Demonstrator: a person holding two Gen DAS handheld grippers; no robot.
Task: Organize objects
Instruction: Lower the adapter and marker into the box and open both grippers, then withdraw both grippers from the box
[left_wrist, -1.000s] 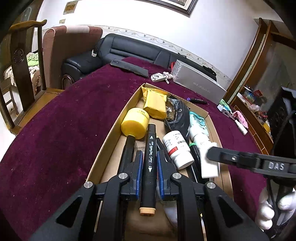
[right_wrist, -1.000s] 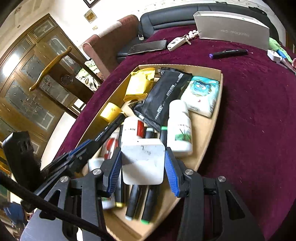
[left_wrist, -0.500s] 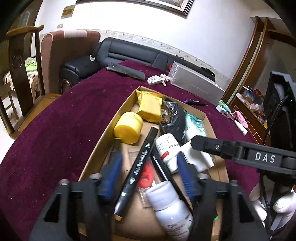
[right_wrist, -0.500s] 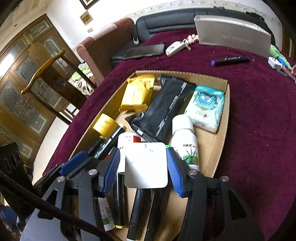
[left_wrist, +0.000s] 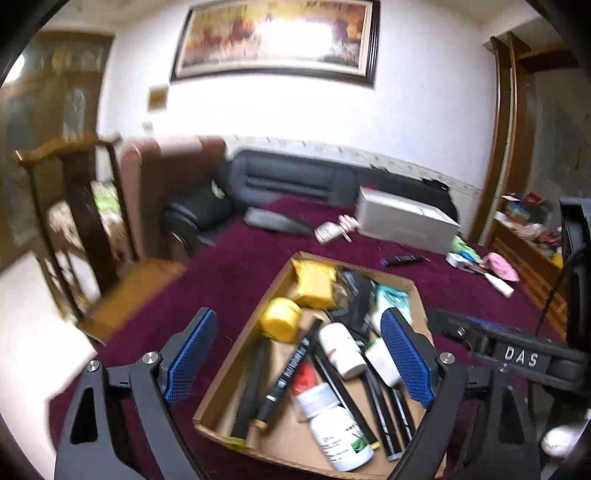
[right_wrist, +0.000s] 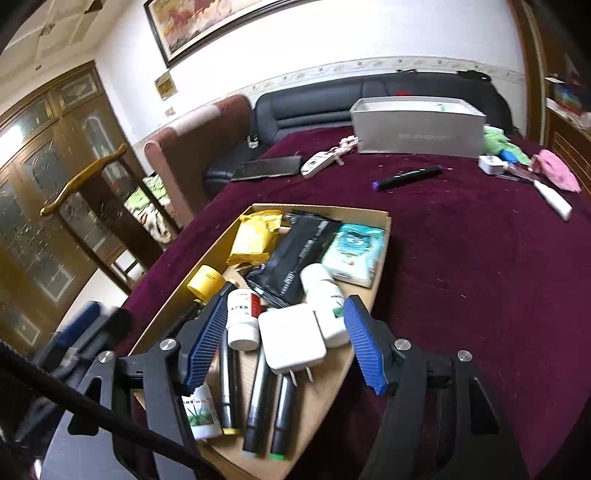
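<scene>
A cardboard box (right_wrist: 382, 236) on the maroon table holds a yellow packet (right_wrist: 255, 236), a black pouch (right_wrist: 299, 254), a tissue pack (right_wrist: 356, 251), white bottles (right_wrist: 242, 314), markers (right_wrist: 260, 398) and a yellow lid (right_wrist: 207, 282). A white charger plug (right_wrist: 291, 341) lies on the markers, between my right gripper's (right_wrist: 286, 349) open jaws, untouched. My left gripper (left_wrist: 295, 358) is open and empty above the box (left_wrist: 221, 384); a black marker (left_wrist: 288, 376) lies loose below it.
On the cloth beyond the box lie a purple-tipped marker (right_wrist: 406, 177), a silver box (right_wrist: 417, 131), keys with a fob (right_wrist: 321, 160), a dark phone (right_wrist: 269, 168), and small items with a pink cloth (right_wrist: 554, 173) at the right. Chairs and a sofa stand behind.
My left gripper let go of the black marker, opened wide and pulled up and back. My right gripper opened and dropped the white charger plug onto the markers in the box.
</scene>
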